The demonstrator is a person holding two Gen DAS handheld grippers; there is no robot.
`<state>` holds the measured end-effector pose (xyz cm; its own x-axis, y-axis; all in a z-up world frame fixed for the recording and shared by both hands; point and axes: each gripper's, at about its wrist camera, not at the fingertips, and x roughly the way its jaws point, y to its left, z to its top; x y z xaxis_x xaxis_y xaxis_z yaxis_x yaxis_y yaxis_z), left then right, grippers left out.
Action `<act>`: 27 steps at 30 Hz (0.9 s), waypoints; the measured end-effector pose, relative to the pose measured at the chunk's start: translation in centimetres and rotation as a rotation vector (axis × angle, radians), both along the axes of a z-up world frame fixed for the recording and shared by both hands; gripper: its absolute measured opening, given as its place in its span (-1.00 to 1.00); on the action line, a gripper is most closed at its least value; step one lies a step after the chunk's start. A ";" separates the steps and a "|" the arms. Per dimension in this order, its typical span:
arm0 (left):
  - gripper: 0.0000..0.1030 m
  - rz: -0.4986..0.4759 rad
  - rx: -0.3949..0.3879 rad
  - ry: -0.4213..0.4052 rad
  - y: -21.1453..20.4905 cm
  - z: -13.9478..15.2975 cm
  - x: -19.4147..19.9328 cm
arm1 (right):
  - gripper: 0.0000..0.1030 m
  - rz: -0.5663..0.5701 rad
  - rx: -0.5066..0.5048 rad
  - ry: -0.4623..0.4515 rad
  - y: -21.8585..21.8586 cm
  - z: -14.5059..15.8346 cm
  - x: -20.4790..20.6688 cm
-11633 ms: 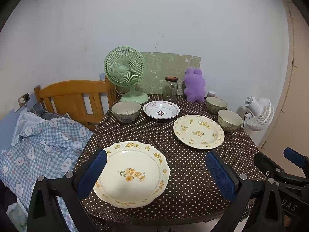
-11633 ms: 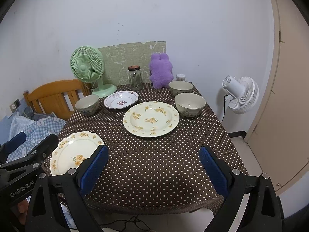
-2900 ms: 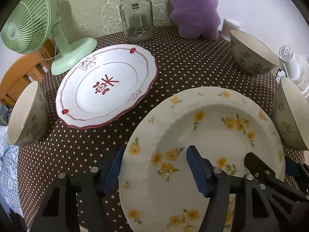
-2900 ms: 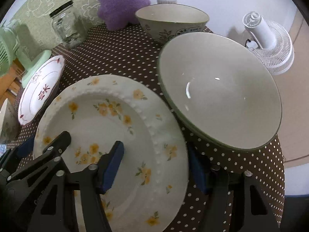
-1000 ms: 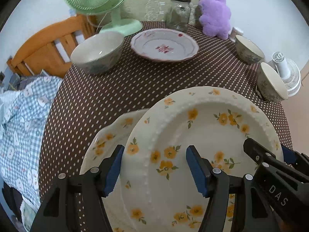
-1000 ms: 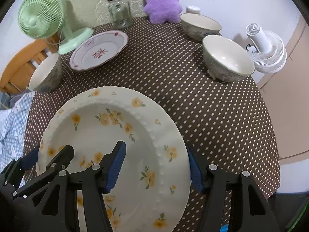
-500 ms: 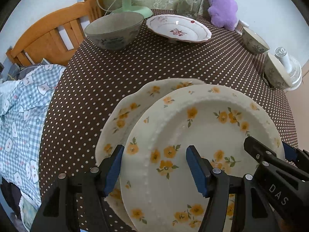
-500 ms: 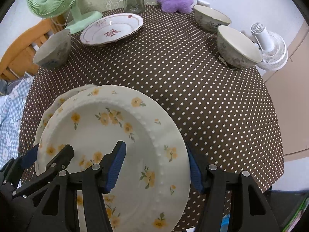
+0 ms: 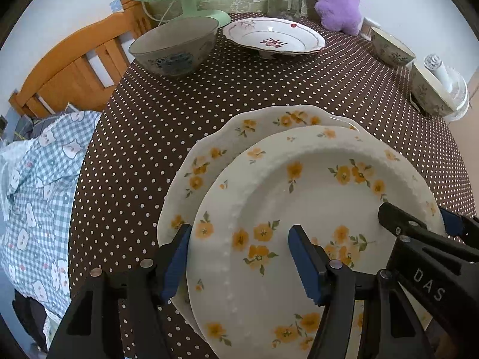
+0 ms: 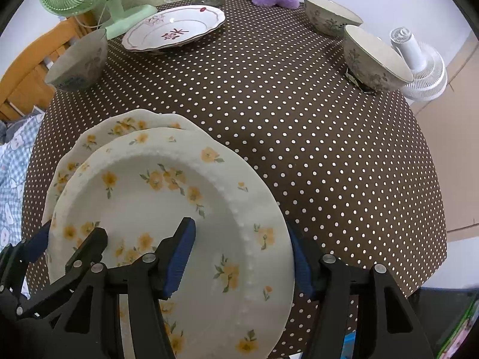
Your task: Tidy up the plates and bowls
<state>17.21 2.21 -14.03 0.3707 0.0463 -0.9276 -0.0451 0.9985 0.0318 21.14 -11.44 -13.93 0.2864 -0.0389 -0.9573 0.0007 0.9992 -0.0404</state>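
Stacking the beaded plate (image 9: 314,197) onto the scalloped plate (image 9: 239,131).
Your left gripper (image 9: 244,258) and right gripper (image 10: 241,255) clamp opposite rims, keeping it level, lower centre.

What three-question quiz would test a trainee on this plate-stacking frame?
1. True or false: both grippers straddle the beaded plate.
2. What lies under it: A) scalloped plate B) bowl C) jar?
3. How many bowls stand on the table?

Key: 1 true: left gripper at its left rim, right gripper at its right rim. 2 A. 3 three.
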 end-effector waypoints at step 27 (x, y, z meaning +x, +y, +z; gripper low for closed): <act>0.65 -0.028 0.040 -0.045 -0.5 1.3 0.5 | -0.28 -0.018 0.026 0.003 -2.1 2.2 -2.0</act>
<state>17.72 1.67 -12.78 0.4138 0.0719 -0.9075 -0.0199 0.9974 0.0700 19.10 -13.58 -11.75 0.2832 -0.0190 -0.9589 0.0181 0.9997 -0.0145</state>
